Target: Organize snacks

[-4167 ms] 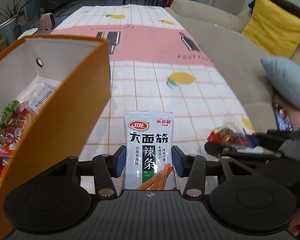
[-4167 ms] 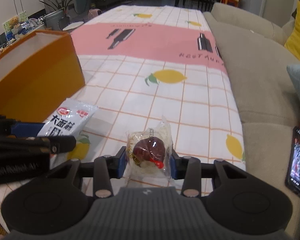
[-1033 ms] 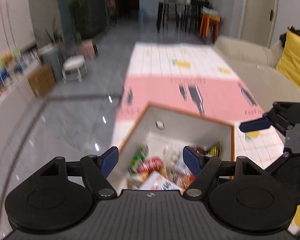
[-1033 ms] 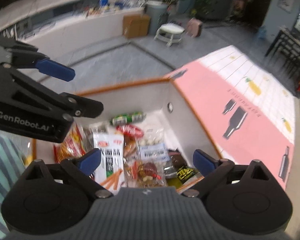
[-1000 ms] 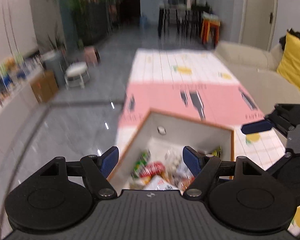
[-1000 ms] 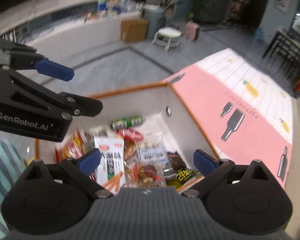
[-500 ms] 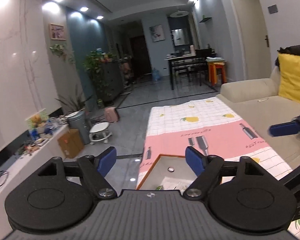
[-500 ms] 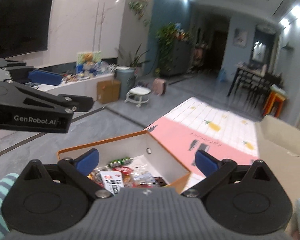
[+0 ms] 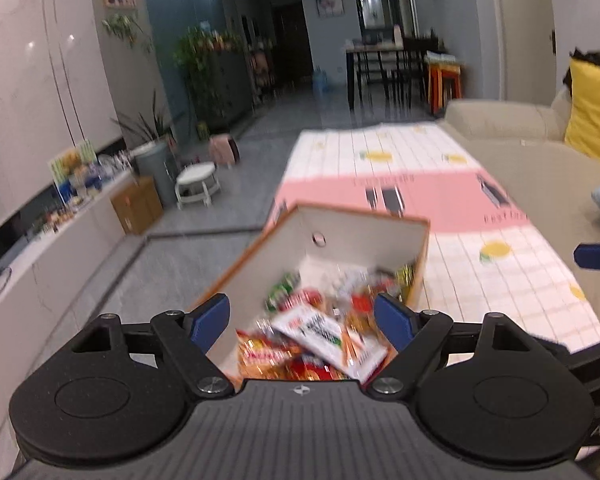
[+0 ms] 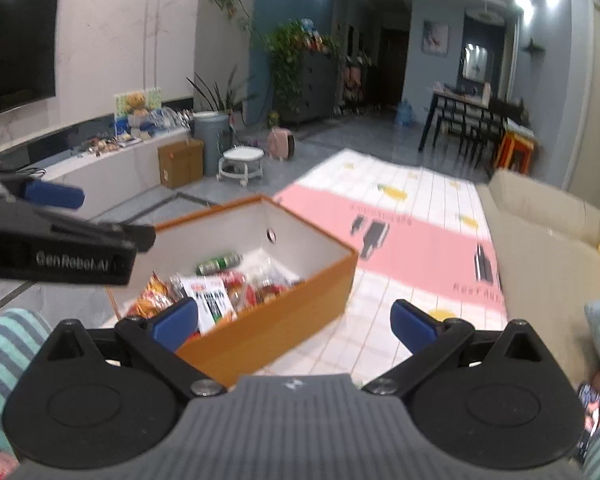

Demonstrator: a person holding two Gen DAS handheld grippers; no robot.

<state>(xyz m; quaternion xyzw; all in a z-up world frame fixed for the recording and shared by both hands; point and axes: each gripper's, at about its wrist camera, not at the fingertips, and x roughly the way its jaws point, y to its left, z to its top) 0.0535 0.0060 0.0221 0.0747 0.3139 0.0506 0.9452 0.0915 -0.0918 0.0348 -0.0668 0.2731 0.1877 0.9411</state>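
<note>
Right gripper (image 10: 294,322): blue-padded black jaws spread wide, nothing between them.
Orange cardboard box with white lining (image 10: 284,320): on the pink-and-white checked lemon-print cloth (image 10: 419,248), below and ahead of the jaws.
Box contents: white snack packet with black lettering (image 10: 210,302) atop mixed wrappers.
Left gripper (image 10: 56,236): at left, above the box.

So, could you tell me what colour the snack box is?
The box is orange outside, white inside; clearest in the right wrist view.

Dim room, ceiling spotlights glaring, motion blur, fisheye warping.
</note>
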